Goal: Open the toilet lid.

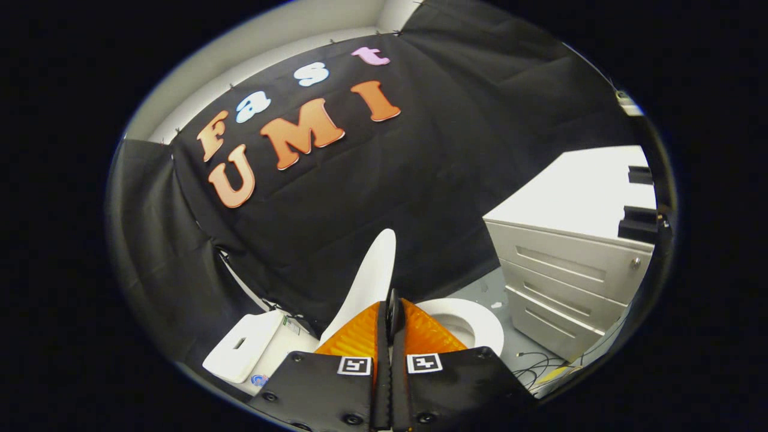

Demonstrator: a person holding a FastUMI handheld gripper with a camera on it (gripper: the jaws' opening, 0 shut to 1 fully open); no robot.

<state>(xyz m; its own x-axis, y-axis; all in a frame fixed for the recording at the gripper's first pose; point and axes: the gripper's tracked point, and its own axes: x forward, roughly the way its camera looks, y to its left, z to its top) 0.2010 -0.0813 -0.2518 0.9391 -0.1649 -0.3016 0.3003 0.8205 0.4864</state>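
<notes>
The white toilet lid [371,279] stands raised and tilted back toward the black cloth wall, seen almost edge-on. Its lower part runs behind my left finger. To its right the white seat ring [487,324] and the open bowl lie uncovered. My gripper [393,307] is shut, its two fingers pressed together with nothing visible between them. The fingertips sit right at the lid's near edge, above the bowl's back rim. I cannot tell whether they touch the lid.
The white tank top [243,348] lies to the left of the fingers, against the cloth wall. A grey drawer cabinet [570,288] with a white top stands to the right of the toilet. Loose cables [540,366] lie on the floor below it.
</notes>
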